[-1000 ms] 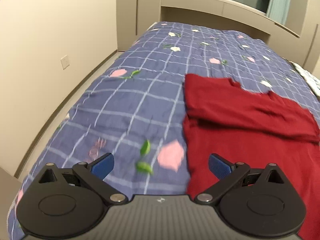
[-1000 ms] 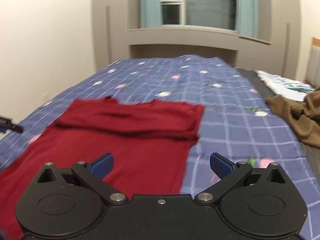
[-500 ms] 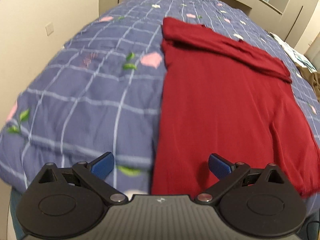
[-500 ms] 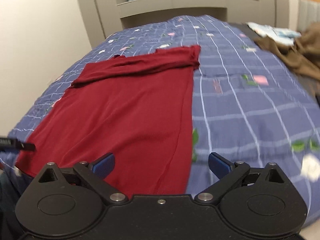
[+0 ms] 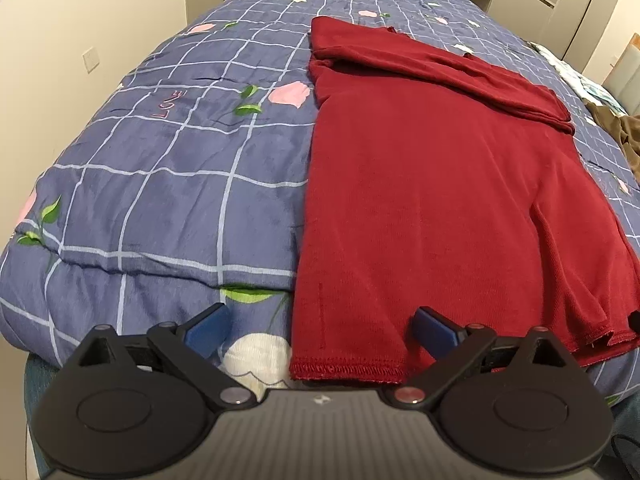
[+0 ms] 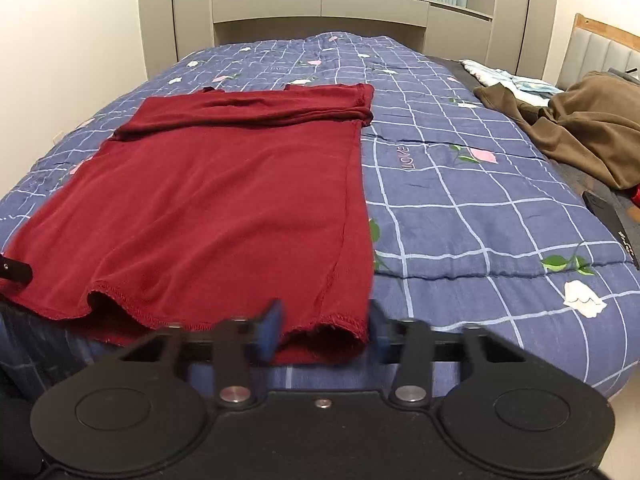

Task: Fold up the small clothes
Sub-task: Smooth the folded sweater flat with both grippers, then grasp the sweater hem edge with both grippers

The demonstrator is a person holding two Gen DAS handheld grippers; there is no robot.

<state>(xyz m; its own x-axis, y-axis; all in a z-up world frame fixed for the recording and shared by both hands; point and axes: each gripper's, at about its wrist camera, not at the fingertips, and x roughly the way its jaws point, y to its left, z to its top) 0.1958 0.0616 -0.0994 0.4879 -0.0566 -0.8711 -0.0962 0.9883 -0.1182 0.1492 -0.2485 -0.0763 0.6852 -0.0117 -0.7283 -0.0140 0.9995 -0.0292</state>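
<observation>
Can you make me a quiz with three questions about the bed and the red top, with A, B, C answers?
1. Where does the red top lie?
A. on the blue checked quilt
B. on the floor
C. on a chair

2. What colour is the heap of clothes at the bed's far right side?
A. yellow
B. brown
C. white

3. How are the red top's sleeves?
A. spread out wide
C. hanging off the bed
B. folded across the top end

Answers:
1 A, the quilt shows all around it.
2 B, it is brown in the right wrist view.
3 B, a folded band lies across the far end.
</observation>
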